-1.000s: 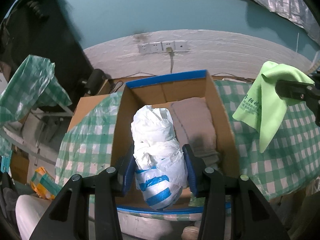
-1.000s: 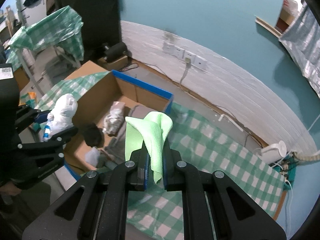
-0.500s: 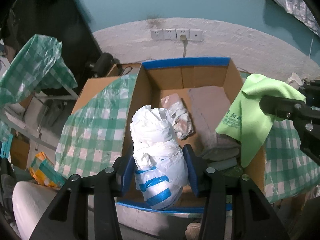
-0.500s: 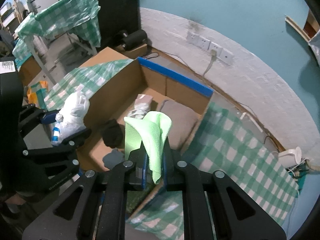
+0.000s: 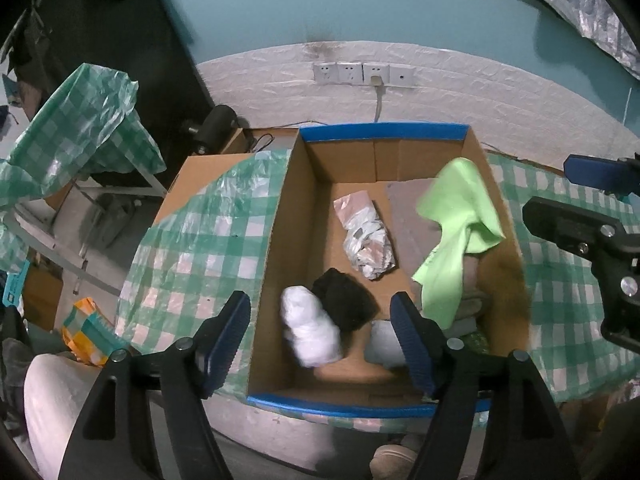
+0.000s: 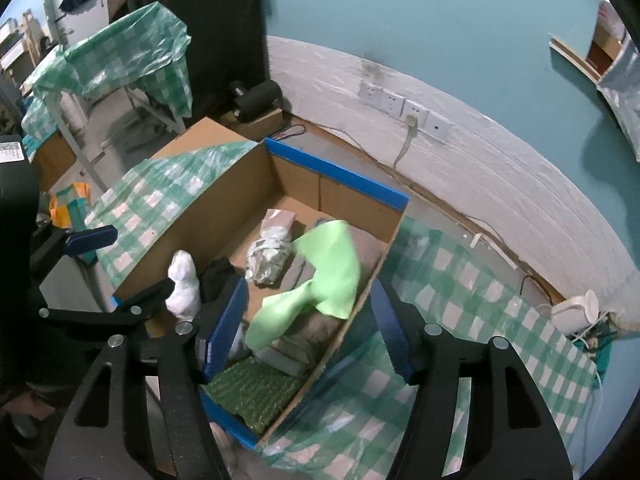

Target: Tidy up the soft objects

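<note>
An open cardboard box with blue-taped rims holds soft things. My left gripper is open above the box's near end. The white plastic bundle is blurred inside the box, free of the fingers; it also shows in the right wrist view. My right gripper is open over the box's right side. The green cloth is loose over the grey folded towels; it also shows in the left wrist view. A black bundle and a crumpled silvery bag lie in the box.
Green checked plastic sheeting covers the surfaces on both sides of the box. A green bubble-wrap piece lies in the box's near corner. Wall sockets are behind. A white kettle stands at the far right.
Both grippers have opened. The white bundle dropped from my left gripper into the box. The green cloth dropped from my right gripper onto the grey towels.
</note>
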Demonstrator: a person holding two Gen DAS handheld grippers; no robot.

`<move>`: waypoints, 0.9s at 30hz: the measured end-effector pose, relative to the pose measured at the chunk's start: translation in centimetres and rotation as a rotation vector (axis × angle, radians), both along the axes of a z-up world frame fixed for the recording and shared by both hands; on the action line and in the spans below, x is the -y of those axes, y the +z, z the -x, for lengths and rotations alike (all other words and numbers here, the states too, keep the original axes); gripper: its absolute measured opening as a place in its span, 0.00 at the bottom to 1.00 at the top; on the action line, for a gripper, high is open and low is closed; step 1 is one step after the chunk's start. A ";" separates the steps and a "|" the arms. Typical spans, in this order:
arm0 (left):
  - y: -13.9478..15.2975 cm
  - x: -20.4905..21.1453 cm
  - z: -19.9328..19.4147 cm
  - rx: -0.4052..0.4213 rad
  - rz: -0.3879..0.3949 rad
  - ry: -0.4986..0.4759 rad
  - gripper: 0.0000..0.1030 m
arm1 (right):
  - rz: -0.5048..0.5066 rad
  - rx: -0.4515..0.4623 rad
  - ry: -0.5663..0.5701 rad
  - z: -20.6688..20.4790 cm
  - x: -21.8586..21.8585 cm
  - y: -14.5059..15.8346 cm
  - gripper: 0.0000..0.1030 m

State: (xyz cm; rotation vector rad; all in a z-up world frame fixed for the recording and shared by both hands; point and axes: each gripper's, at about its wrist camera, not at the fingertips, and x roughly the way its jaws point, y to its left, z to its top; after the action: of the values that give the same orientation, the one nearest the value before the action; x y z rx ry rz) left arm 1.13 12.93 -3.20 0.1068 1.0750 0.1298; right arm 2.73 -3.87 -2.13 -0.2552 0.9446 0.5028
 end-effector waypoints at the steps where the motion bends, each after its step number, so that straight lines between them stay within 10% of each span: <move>1: 0.3 0.1 0.1 0.004 0.004 -0.006 0.73 | -0.004 0.004 -0.006 0.2 0.2 0.2 0.62; 27: 5.9 6.3 3.7 0.120 0.028 -0.177 0.78 | -0.073 0.066 -0.121 5.1 8.7 3.7 0.63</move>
State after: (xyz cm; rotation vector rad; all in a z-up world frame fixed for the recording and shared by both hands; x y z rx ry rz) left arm -2.57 6.65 2.74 0.1666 0.9426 -0.0375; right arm -2.36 -12.58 1.58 -0.1471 0.8697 0.4143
